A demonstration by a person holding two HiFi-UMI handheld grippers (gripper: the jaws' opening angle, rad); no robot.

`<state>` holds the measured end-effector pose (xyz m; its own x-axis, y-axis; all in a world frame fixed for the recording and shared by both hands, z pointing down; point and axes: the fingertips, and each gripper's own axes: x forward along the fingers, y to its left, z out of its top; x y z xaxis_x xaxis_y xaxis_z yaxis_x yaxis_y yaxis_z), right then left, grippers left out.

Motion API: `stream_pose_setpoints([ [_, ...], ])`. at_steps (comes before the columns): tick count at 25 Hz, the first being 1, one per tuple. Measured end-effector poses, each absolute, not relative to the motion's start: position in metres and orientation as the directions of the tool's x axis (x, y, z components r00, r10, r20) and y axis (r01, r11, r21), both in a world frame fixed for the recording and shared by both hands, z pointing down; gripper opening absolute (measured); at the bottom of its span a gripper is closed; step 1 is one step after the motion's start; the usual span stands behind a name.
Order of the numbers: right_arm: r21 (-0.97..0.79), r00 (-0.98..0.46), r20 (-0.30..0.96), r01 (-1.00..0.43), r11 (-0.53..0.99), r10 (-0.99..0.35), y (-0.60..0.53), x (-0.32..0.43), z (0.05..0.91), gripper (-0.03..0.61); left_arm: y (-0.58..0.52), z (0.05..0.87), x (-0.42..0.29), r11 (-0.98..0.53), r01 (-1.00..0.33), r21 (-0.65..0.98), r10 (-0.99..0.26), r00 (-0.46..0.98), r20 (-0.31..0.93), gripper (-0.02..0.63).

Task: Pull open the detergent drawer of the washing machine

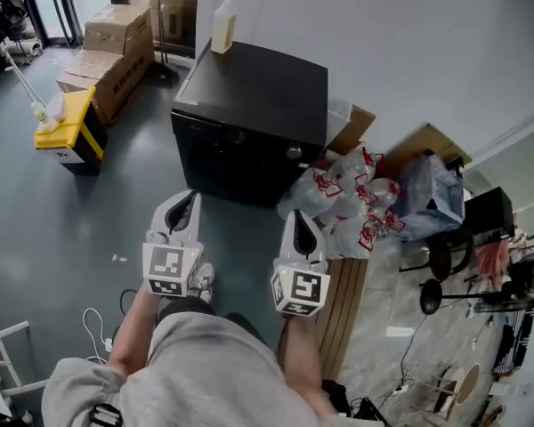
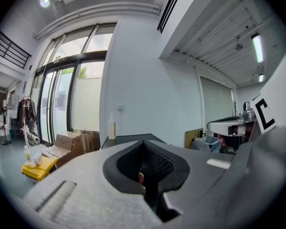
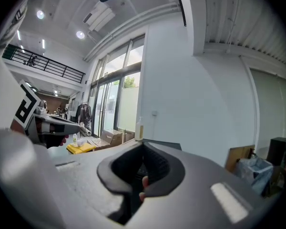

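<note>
The washing machine [image 1: 249, 123] is a black box against the white wall, with a pale bottle [image 1: 222, 25] on its top. A round knob [image 1: 294, 152] shows on its front panel; I cannot make out the detergent drawer. My left gripper [image 1: 185, 205] is held in front of the machine's left part, apart from it, jaws together and holding nothing. My right gripper [image 1: 300, 223] hangs by the machine's right front corner, also shut and holding nothing. From the left gripper [image 2: 148, 171] view the machine's top [image 2: 128, 140] lies ahead. The right gripper [image 3: 143, 168] view shows the machine [image 3: 164, 144] too.
Plastic bags with red print [image 1: 347, 203] are heaped at the machine's right. A yellow bin [image 1: 67, 132] and cardboard boxes [image 1: 111, 52] stand to the left. A wooden slatted board [image 1: 343, 301] lies on the floor at right, a white cable [image 1: 98, 327] at left.
</note>
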<state>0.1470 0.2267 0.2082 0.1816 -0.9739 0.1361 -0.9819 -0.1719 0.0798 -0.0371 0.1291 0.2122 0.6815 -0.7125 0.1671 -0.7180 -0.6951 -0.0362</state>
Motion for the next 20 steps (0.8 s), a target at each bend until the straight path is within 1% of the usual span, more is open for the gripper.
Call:
stream_pose_setpoints([
  [10, 0.074, 0.168, 0.163, -0.985, -0.158, -0.972, 0.122, 0.141, 0.225, 0.004, 0.031, 0.234, -0.037, -0.697, -0.717, -0.002, -0.704, 0.683, 0.195, 0.011],
  [15, 0.074, 0.149, 0.174, -0.988, -0.138, -0.973, 0.087, 0.137, 0.235, 0.005, 0.002, 0.245, -0.034, -0.694, -0.72, 0.018, -0.702, 0.682, 0.205, 0.011],
  [20, 0.061, 0.116, 0.184, -0.992, -0.106, -0.976, 0.056, 0.133, 0.246, 0.003, -0.022, 0.257, -0.03, -0.687, -0.727, 0.004, -0.709, 0.671, 0.216, 0.011],
])
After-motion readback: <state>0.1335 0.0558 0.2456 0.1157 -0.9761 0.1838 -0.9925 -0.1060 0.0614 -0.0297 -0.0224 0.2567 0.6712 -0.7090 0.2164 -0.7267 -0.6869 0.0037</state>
